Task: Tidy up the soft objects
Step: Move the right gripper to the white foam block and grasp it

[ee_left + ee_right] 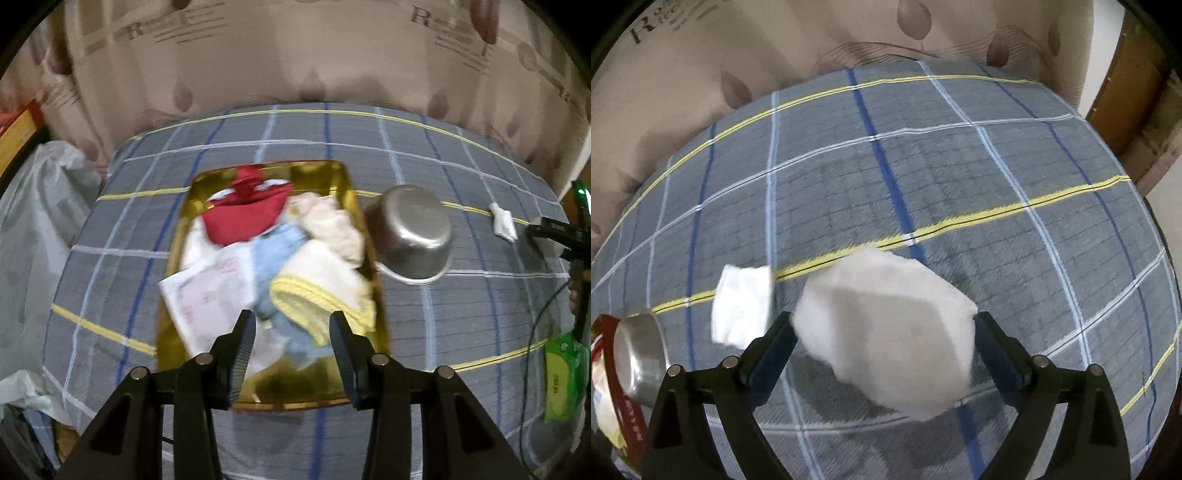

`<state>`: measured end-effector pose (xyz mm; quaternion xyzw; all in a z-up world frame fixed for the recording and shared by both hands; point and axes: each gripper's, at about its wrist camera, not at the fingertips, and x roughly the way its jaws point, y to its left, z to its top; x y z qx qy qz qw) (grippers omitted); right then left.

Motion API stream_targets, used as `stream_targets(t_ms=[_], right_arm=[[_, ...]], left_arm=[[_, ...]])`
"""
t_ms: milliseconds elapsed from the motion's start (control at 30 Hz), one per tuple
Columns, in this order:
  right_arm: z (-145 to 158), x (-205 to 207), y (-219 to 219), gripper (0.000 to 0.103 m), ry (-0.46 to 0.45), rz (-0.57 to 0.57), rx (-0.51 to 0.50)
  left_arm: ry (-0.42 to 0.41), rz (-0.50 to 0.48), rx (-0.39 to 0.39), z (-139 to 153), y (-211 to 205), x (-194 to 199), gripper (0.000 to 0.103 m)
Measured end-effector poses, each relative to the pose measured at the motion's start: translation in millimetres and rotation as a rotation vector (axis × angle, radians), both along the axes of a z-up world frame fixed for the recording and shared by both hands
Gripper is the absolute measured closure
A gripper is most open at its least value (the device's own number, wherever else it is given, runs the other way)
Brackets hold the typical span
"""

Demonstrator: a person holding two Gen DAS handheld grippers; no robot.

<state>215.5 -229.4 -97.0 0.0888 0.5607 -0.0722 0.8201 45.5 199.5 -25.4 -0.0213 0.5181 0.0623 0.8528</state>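
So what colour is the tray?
Gold tray, seen best in the left wrist view.

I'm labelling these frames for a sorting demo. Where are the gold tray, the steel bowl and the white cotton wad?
gold tray [364, 221], left wrist view, on its right rim.
steel bowl [415, 229], left wrist view, on its upturned base.
white cotton wad [886, 332], right wrist view, on its middle.

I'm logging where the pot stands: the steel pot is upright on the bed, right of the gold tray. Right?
Not quite. The steel pot lies tipped on its side, right of the gold tray on the bed; the left wrist view shows it.
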Motion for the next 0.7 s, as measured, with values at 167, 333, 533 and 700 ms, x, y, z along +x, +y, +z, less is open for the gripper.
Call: stream_targets(t_ms=[167,333,533,700], right_arm=[[-6,2,-11,0.020,0.007,0.002,0.083],[-2,1,-15,0.021,0.009,0.034,0.064],[5,5,-19,0.016,0.022,0.102,-0.020],[11,11,-31,0.016,-0.010,0.162,-0.007]], left_arm=[[0.002,-0.059,-0.018,2,-29,13,0.061],[0.014,-0.109,-0.020,-2,-56,22,0.060],[0.026,-0.148,-0.007,-4,-74,25,0.060],[0.029,-0.158,-0.008,-2,-79,25,0.059]])
